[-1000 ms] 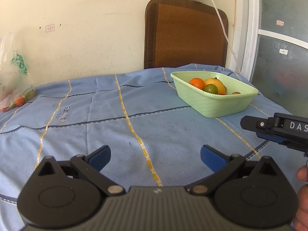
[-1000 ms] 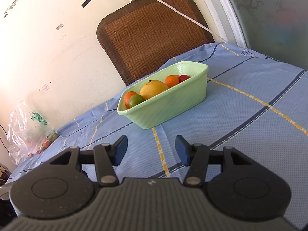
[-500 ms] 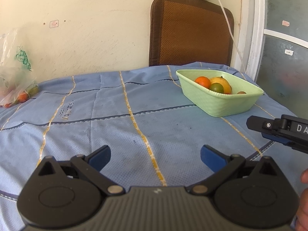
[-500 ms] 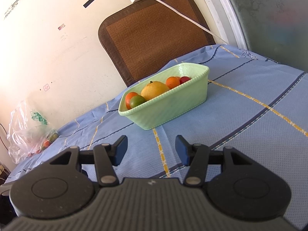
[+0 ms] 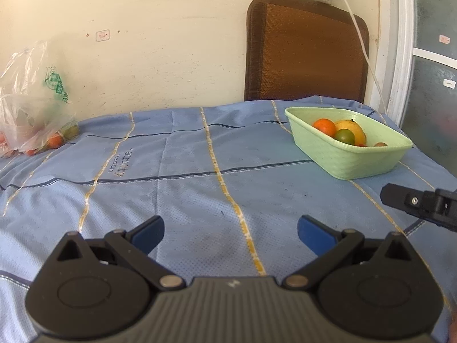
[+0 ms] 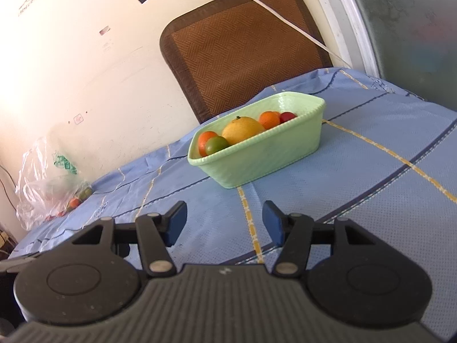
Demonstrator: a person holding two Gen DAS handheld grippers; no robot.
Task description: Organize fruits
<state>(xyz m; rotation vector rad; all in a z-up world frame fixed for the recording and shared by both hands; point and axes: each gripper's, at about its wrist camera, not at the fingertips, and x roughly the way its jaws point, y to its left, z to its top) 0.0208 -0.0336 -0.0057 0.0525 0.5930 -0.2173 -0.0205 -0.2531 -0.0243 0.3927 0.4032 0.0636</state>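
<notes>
A light green basket (image 5: 362, 160) stands on the blue tablecloth at the right, holding oranges (image 5: 324, 126), a large yellow fruit (image 5: 352, 129) and a green fruit (image 5: 344, 136). In the right wrist view the basket (image 6: 265, 160) sits ahead with the yellow fruit (image 6: 242, 129), oranges (image 6: 268, 119), a green fruit (image 6: 216, 145) and a red fruit (image 6: 287, 116). My left gripper (image 5: 230, 233) is open and empty above the cloth. My right gripper (image 6: 224, 223) is open and empty, short of the basket; its finger shows in the left wrist view (image 5: 400, 198).
A clear plastic bag (image 5: 31, 114) with more fruit lies at the far left by the wall, also in the right wrist view (image 6: 48, 183). A brown woven chair back (image 5: 305, 48) stands behind the table. A white cable (image 5: 362, 40) hangs from a wall socket.
The left gripper's view has swung left, so the basket sits further right and the bag shows more. The right gripper has barely moved. Both stay open.
</notes>
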